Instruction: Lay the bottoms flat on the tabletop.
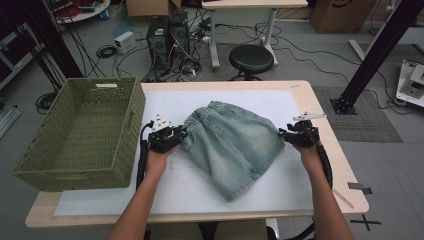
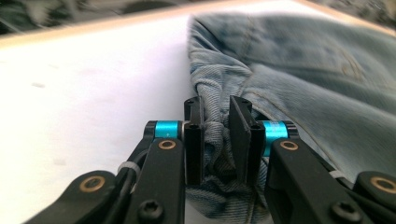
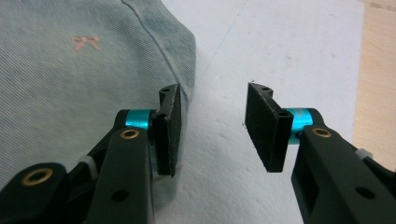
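Cluttered lab floor behind w/ cables, a PC tower (image 1: 159, 36) and a black stool (image 1: 251, 58); my counter (image 1: 320, 165) sits in front, wood-edged w/ a white mat (image 1: 180, 192) over most of it. Big green woven basket (image 1: 75, 132) stands on the counter's left end, partly overhanging the edge. Denim skirt (image 1: 231, 145) lies flat on the mat at centre, waistband toward the far side, hem nearest me. Left gripper (image 1: 181, 134) is at the skirt's left edge, beside the basket; in the left gripper view its jaws are clamped on a bunched fold of denim (image 2: 215, 135). Right gripper (image 1: 283, 133) is at the skirt's right edge; in the right gripper view its jaws stand apart, one over the denim edge (image 3: 182, 60), the other over bare mat, nothing pinched btw them. Small pink bow print (image 3: 86, 42) shows on the fabric there.
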The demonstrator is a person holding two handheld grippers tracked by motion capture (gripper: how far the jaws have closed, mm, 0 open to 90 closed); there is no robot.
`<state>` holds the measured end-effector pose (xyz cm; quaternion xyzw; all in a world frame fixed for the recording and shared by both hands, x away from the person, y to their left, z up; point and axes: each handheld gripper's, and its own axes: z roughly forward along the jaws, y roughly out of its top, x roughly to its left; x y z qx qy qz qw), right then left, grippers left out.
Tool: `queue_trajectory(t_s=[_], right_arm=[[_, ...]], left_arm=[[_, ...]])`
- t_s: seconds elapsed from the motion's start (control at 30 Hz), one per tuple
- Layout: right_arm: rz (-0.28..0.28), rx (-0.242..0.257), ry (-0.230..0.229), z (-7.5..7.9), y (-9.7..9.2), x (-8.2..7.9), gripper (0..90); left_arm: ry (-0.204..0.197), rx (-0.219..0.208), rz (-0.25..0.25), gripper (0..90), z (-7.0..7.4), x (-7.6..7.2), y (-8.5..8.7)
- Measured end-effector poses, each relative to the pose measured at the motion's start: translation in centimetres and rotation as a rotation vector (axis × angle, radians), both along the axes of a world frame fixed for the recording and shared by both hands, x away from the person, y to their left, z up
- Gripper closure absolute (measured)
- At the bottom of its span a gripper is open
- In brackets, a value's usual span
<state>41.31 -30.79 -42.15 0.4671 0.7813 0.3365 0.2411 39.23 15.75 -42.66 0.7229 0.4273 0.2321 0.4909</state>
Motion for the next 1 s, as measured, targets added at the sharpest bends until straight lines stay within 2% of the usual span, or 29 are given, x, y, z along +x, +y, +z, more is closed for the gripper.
queue_trajectory(t_s=[0.1,0.17,0.23,0.3,0.33,0.37,0.4,0.43,0.47,0.57,0.7,0.77,0.8,0.87,0.93,1.0], right_arm=[[0.034,0.001,0.017,-0.2,0.4,0.0,56.7],[0.059,0.004,0.036,-0.5,0.8,0.1,55.1],[0.097,0.043,0.064,-0.8,1.2,0.3,53.0],[0.122,0.03,0.091,-1.3,1.7,0.5,53.0],[0.134,0.023,0.115,-1.6,2.0,0.6,55.1],[0.15,0.015,0.136,-2.0,2.3,0.8,62.2],[0.166,0.006,0.143,-2.2,2.6,0.8,64.3],[0.182,-0.005,0.135,-2.1,2.8,0.7,75.9],[0.181,-0.037,0.116,-1.9,3.0,0.5,80.8],[0.157,-0.107,0.091,-1.5,3.2,0.0,82.7],[0.04,-0.14,0.064,-0.6,1.7,-0.8,82.9],[0.001,-0.212,0.066,-0.5,1.2,-1.2,82.8],[-0.003,-0.228,0.074,-0.5,1.1,-1.4,82.8],[0.004,-0.301,0.066,-0.8,1.0,-1.6,82.8],[-0.03,-0.355,0.064,-0.9,1.3,-1.7,82.8],[-0.044,-0.369,0.076,-0.9,1.5,-1.5,82.0]], left_arm=[[-0.003,0.002,0.055,76.7,0.4,0.7,0.7],[-0.004,0.016,0.064,76.6,0.4,0.9,0.9],[0.004,0.02,0.067,75.9,0.3,1.1,0.9],[0.019,0.011,0.067,72.7,0.1,1.1,0.8],[0.024,0.012,0.061,70.3,0.0,1.1,0.8],[0.019,0.01,0.061,69.3,0.0,1.0,0.7],[0.016,0.001,0.057,66.7,-0.1,0.9,0.7],[0.013,-0.001,0.058,63.3,0.0,0.8,0.7],[0.008,-0.005,0.058,61.6,0.0,0.8,0.8],[0.005,-0.03,0.042,49.5,0.1,0.5,0.9],[-0.005,-0.04,0.012,45.5,0.1,0.0,0.9],[-0.005,-0.045,-0.01,45.4,0.0,-0.1,0.8],[-0.002,-0.042,-0.016,45.3,0.0,-0.2,0.6],[0.005,-0.047,-0.026,44.1,-0.1,-0.3,0.5],[0.016,-0.048,-0.038,43.4,-0.2,-0.4,0.3],[0.036,-0.043,-0.058,41.9,-0.3,-0.5,0.1]])
